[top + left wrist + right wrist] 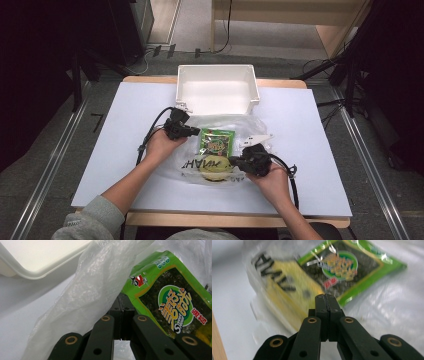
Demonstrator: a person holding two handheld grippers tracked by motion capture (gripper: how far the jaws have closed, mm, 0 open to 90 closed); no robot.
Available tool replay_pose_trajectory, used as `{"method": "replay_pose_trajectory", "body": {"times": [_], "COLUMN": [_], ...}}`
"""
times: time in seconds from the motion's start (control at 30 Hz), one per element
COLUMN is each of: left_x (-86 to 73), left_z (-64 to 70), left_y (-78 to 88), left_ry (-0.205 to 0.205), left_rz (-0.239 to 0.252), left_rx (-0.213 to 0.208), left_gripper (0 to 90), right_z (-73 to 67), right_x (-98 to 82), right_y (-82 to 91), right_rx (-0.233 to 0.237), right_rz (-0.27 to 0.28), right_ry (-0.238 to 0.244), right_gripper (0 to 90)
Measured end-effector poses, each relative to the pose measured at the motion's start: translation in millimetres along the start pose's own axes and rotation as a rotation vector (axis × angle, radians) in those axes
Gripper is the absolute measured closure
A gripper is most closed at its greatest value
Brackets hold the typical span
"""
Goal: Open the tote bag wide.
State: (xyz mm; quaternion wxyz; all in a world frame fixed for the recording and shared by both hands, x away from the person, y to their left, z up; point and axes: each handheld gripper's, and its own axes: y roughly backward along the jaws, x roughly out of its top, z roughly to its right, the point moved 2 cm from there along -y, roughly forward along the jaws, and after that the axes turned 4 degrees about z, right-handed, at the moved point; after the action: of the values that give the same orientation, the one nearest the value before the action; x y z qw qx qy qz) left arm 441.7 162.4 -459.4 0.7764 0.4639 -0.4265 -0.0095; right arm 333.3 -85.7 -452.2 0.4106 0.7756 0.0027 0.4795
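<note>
A clear plastic bag (247, 125) with black lettering lies on the white table (115, 130). Inside it are a green seaweed snack packet (217, 141) and a round yellow item (214, 171). My left gripper (187, 131) is at the bag's left edge, shut on the film. In the left gripper view the bag (82, 297) drapes over the closed jaws beside the packet (172, 305), and the tips are hidden. My right gripper (236, 161) is shut with nothing between its tips, low over the bag's right side. The right gripper (325, 297) points at the yellow item (287, 287) and the packet (342, 267).
A white plastic bin (217, 66) stands with nothing in it at the table's far edge, just behind the bag; its rim (37, 267) is close to my left gripper. Bare white tabletop lies to both sides. The wooden table edge (235, 220) runs along the front.
</note>
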Motion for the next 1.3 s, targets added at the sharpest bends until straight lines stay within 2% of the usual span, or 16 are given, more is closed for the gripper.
{"method": "replay_pose_trajectory", "body": {"times": [0.13, 0.17, 0.27, 0.37, 0.4, 0.47, 0.6, 0.63, 0.67, 0.7, 0.83, 1.1, 1.3], "left_x": [0.0, 0.2, 0.5, 0.7, 0.7, 0.3, 0.4, 0.4, 0.4, 0.9, 4.0, 2.4, 2.7], "left_z": [-1.0, -1.2, -1.0, -0.6, -0.6, -2.9, -5.0, -5.1, -4.6, -4.8, -3.7, -8.6, -10.2], "left_y": [0.6, 0.4, 0.2, -1.6, -1.6, -3.6, -5.6, -6.3, -7.3, -8.2, -10.2, -14.1, -16.1], "left_ry": [0.008, 0.011, 0.008, 0.015, 0.015, 0.024, 0.033, 0.033, 0.036, 0.025, 0.020, 0.027, 0.028], "left_rz": [-0.002, -0.001, -0.001, 0.003, 0.003, -0.001, -0.002, -0.001, -0.001, -0.014, -0.022, -0.038, -0.031], "left_rx": [-0.006, -0.007, -0.010, -0.013, -0.013, -0.010, -0.003, 0.001, 0.006, 0.011, 0.026, 0.040, 0.049], "left_gripper": [90.0, 90.0, 90.0, 90.0, 90.0, 90.0, 90.0, 90.0, 90.0, 90.0, 90.0, 90.0, 90.0], "right_z": [-0.4, 0.6, 2.2, 3.7, 3.7, -1.9, -11.2, -17.2, -17.2, -24.4, -33.9, -47.2, -57.3], "right_x": [14.0, 23.4, 28.4, 29.9, 29.9, 27.0, 23.9, 21.1, 21.1, 16.5, 7.8, -7.2, -19.2], "right_y": [-2.3, -7.5, -14.7, -33.1, -33.1, -38.1, -36.3, -34.9, -34.9, -34.6, -35.2, -39.0, -39.5], "right_rx": [0.002, -0.001, 0.001, 0.034, 0.034, 0.051, 0.073, 0.084, 0.084, 0.096, 0.116, 0.146, 0.162], "right_rz": [0.022, 0.030, 0.025, 0.000, 0.000, -0.017, -0.016, -0.019, -0.019, -0.026, -0.030, -0.060, -0.067], "right_ry": [0.021, 0.022, 0.025, 0.003, 0.003, 0.017, 0.020, 0.037, 0.037, 0.046, 0.052, 0.059, 0.071], "right_gripper": [90.0, 90.0, 90.0, 90.0, 90.0, 90.0, 90.0, 90.0, 90.0, 90.0, 90.0, 90.0, 90.0]}}
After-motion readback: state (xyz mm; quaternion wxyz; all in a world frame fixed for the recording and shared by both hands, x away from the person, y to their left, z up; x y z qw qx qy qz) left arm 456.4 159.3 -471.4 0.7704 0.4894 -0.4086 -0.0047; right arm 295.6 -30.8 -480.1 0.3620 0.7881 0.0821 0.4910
